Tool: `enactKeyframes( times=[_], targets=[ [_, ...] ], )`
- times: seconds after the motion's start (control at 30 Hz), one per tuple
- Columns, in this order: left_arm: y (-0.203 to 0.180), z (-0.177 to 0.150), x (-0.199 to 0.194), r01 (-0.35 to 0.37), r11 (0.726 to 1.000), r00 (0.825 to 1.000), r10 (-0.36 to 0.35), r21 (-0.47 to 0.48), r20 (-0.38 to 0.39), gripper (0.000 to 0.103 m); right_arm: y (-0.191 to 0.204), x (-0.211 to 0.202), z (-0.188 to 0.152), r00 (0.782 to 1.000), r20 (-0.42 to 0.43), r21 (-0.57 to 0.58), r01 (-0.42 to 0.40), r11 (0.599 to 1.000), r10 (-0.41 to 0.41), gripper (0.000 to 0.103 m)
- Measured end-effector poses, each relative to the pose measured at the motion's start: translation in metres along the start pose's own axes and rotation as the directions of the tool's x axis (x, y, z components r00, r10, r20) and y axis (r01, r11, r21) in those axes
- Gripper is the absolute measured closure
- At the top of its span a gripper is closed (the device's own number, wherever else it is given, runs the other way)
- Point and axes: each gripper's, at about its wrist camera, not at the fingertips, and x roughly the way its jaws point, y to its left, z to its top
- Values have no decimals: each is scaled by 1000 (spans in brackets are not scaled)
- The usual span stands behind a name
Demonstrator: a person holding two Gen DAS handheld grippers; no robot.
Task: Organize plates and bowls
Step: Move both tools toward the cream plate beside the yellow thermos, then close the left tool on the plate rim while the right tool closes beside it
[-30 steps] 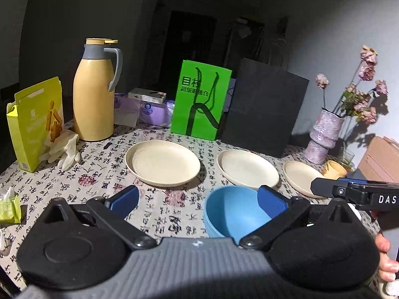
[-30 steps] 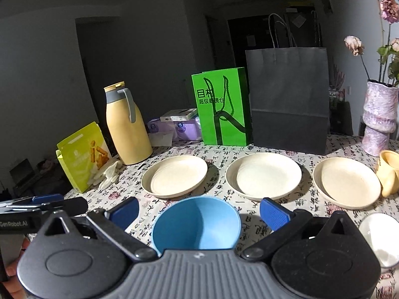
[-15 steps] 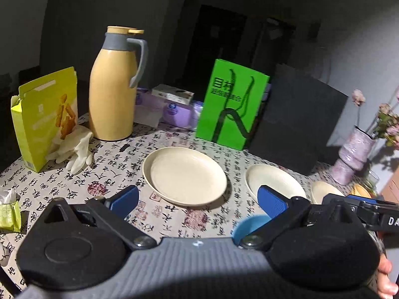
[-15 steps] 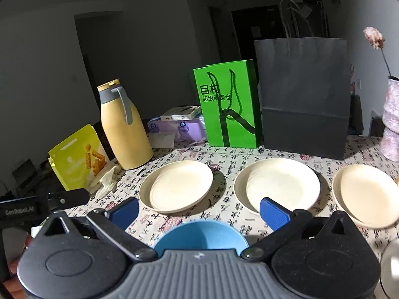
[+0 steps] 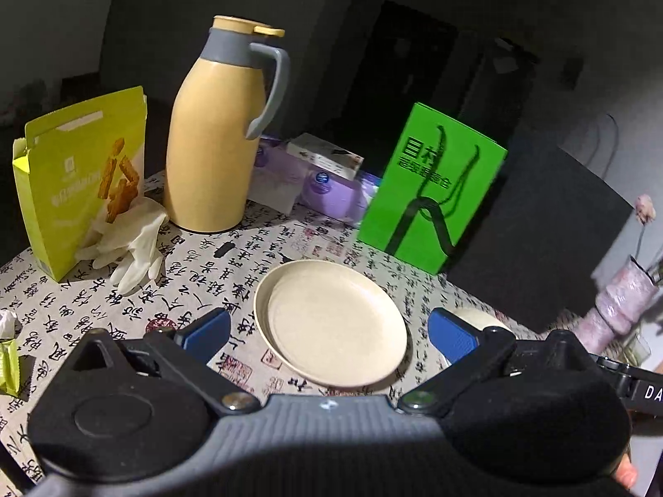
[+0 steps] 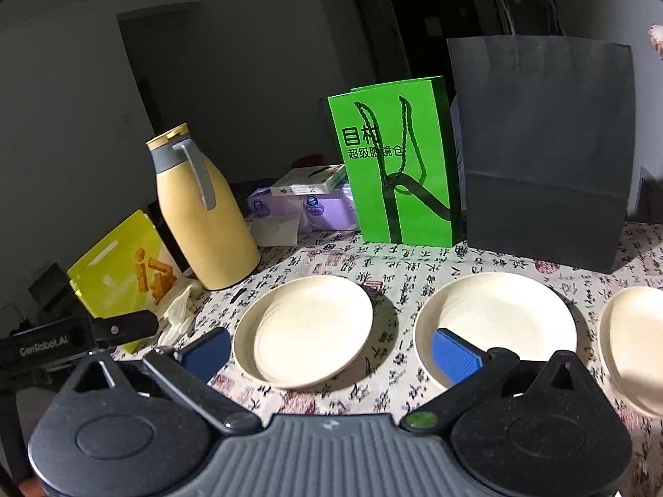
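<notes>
the left gripper (image 5: 329,333) is held spread wide and empty above the left cream plate (image 5: 331,323) on the patterned tablecloth (image 5: 199,265). the right gripper (image 6: 331,350) is likewise parted, nothing being gripped, between that plate (image 6: 306,335) and the middle cream plate (image 6: 501,323). a third plate (image 6: 634,343) is seen at the right edge. behind them a yellow thermos (image 5: 215,136), a green bag (image 6: 393,161) and a black bag (image 6: 543,149) are stood upright.

Three cream plates (image 6: 306,339) in a row
</notes>
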Motion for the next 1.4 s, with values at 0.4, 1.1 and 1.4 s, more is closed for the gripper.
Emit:
enactKeyframes(
  times=[0.4,1.1,1.4],
  targets=[
    [32,25,71,-87,983,993,74,-163,-87,0,-7,75,39,995,-79,13,64,998,-63,0],
    [71,-7,165,-138,984,984,124,-109,-127,4,-3,228,30,918,-346,-109,164,980,-192,33],
    [80,-16,185,-126,984,979,102,-126,-179,50,-15,262,20,890,-399,-88,205,975,-223,81]
  ],
)
